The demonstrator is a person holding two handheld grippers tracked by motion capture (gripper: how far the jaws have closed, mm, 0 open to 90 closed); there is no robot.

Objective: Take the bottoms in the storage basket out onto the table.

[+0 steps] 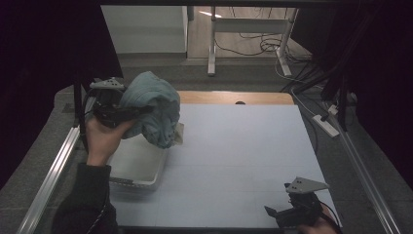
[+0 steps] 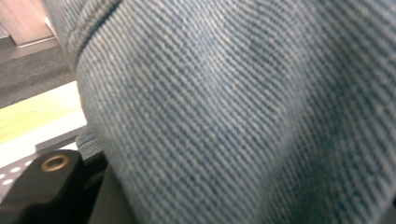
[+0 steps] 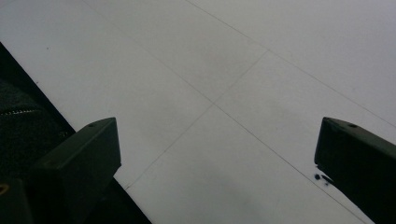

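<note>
Now I hold the jeans [image 1: 153, 108] bunched in my left hand-held gripper [image 1: 130, 112], clenched on the denim, above the white bin [image 1: 139, 168] at the tabletop's [image 1: 243, 156] left edge. To do this lift well, I judge the bundle should clear the bin's rim before moving over the open tabletop. My right hand-held gripper [image 1: 281, 212] rests released, jaws wide apart, holding nothing.

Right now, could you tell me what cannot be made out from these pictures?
- Left gripper: its fingers are buried in the denim garment, high view.
- White bin: its far end is hidden by the hanging garment, high view.
- Right gripper: partly cut off by the bottom edge, high view.
</note>
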